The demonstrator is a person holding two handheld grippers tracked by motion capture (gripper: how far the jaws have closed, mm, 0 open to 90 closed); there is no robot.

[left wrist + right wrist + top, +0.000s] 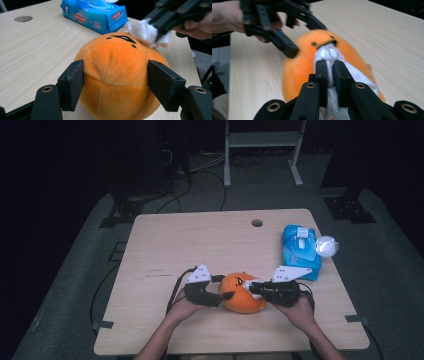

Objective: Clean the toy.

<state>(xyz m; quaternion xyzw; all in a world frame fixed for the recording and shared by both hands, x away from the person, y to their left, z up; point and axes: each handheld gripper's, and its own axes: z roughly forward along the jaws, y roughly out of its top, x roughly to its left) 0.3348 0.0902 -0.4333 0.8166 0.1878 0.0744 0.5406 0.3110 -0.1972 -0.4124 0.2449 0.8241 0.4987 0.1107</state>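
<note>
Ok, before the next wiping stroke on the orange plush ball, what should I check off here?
1. Left gripper jaws on both sides of the plush ball: ok.
2. Right gripper shut on the white wipe: ok.
3. Wipe touching the ball's face: ok.
4. Ball resting on the table: ok.
5. Wipes pack clear of both hands: ok.
6. Face clean yet: cannot tell.

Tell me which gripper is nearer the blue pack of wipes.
Right. The right gripper works on the side of the orange plush ball facing the blue pack of wipes, holding a white wipe. The left gripper clamps the ball's far side.
</note>
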